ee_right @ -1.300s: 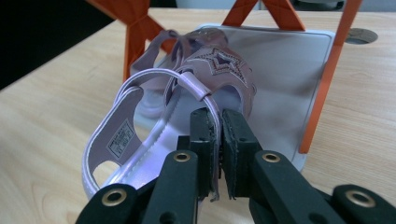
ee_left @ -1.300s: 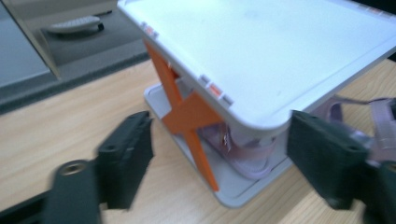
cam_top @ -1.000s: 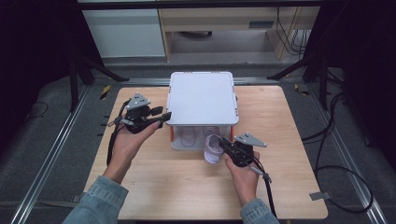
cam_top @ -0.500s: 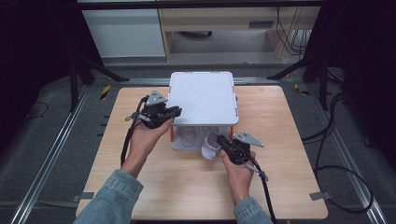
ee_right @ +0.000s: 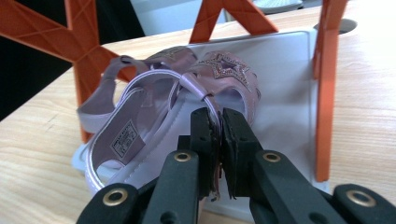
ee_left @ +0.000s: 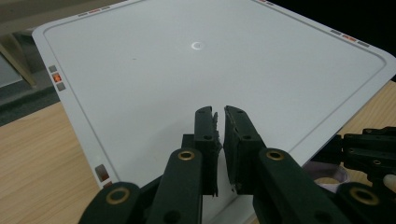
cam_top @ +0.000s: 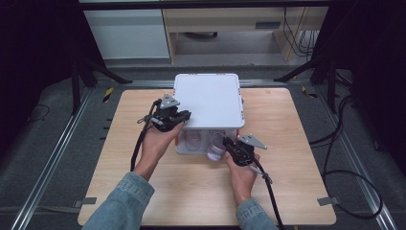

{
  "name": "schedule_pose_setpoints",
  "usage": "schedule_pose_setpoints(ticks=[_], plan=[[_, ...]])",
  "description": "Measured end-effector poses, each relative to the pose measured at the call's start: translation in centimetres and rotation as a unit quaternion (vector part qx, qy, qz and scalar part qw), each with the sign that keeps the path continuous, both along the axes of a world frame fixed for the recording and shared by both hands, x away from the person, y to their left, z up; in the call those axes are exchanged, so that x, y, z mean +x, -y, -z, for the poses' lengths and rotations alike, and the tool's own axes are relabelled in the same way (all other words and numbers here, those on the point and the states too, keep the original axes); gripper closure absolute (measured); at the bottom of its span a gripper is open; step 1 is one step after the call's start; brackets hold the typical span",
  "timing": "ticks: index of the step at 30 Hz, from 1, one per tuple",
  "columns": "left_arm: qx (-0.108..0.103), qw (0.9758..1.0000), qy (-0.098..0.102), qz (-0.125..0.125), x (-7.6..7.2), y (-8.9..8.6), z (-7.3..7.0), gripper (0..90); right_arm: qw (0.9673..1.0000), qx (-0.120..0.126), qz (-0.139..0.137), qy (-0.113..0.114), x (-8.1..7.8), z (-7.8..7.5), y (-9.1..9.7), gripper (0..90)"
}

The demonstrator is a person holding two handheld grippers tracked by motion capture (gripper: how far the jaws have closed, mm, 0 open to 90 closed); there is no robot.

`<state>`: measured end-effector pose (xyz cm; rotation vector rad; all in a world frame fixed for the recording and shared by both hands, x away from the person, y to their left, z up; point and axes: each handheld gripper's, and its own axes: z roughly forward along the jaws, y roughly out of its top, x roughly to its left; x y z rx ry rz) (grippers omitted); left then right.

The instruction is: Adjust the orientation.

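A small rack with a white top (cam_top: 208,98) and orange legs (ee_right: 324,93) stands mid-table. My right gripper (ee_right: 219,114) is shut on the thin strap of a lilac sandal (ee_right: 154,107) with a glittery star, whose front half lies on the rack's white lower shelf (ee_right: 285,93). From above, that right gripper (cam_top: 225,142) sits at the rack's front right opening, with the sandal (cam_top: 215,147) partly under the top. A second sandal (cam_top: 193,140) lies beside it inside. My left gripper (ee_left: 219,114) is shut and empty, held just over the white top (ee_left: 187,70) near its front left corner (cam_top: 184,115).
The wooden table (cam_top: 297,191) has bare room in front of and on both sides of the rack. Cables trail from both grippers toward the near edge. Dark stands and a cabinet are on the floor beyond the table.
My left gripper has moved right from beside the rack to over its top's front left corner. My right gripper has pushed the sandal further into the rack's front opening.
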<state>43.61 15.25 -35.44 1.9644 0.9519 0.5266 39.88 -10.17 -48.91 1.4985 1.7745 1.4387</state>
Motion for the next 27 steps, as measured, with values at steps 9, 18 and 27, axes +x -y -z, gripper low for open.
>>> schedule_pose_setpoints(ticks=[9, 18, 27], plan=[[0.002, 1.0, -0.004, -0.004, 0.2, 0.3, 0.5, 83.4, 0.9999, -0.01, 0.003, -0.002, 0.5, 0.5, -0.2, 83.4], [0.0, 1.0, -0.005, -0.004, 0.3, 0.2, 0.5, 83.6, 0.9996, -0.009, -0.027, -0.005, 0.9, 0.4, -1.4, 76.0], [-0.001, 1.0, -0.007, -0.007, 0.3, 0.2, 0.5, 83.6, 0.9948, 0.039, -0.093, 0.012, -0.5, -1.6, -0.8, 77.7]])
